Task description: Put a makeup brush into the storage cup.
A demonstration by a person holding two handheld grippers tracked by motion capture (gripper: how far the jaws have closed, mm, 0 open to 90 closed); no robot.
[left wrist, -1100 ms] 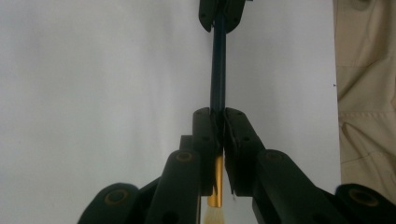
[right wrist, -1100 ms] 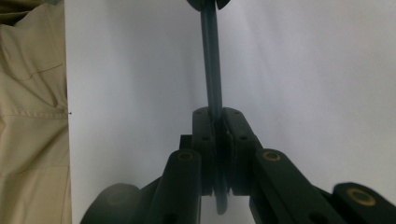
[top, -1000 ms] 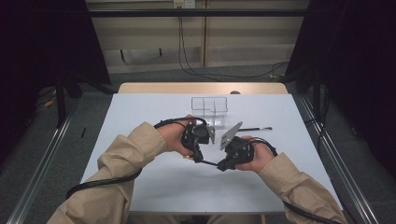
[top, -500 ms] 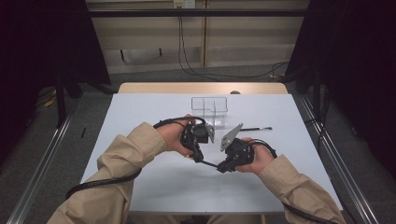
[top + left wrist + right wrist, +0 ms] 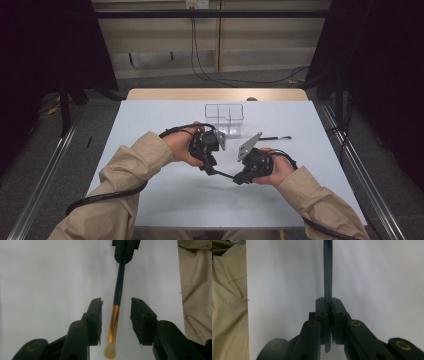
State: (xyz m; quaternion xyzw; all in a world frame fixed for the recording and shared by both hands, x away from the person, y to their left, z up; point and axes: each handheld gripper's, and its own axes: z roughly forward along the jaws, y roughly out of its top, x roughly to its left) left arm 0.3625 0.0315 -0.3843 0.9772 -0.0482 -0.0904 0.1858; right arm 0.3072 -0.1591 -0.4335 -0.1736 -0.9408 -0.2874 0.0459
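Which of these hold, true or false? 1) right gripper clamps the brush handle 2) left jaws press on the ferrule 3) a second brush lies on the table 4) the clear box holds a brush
1) True: the right gripper is shut on the brush by its dark handle.
2) False: the left gripper has just been opening; the gold ferrule sits between its jaws with gaps on both sides.
3) True: a second brush lies right of the clear box.
4) False: the clear box looks empty.
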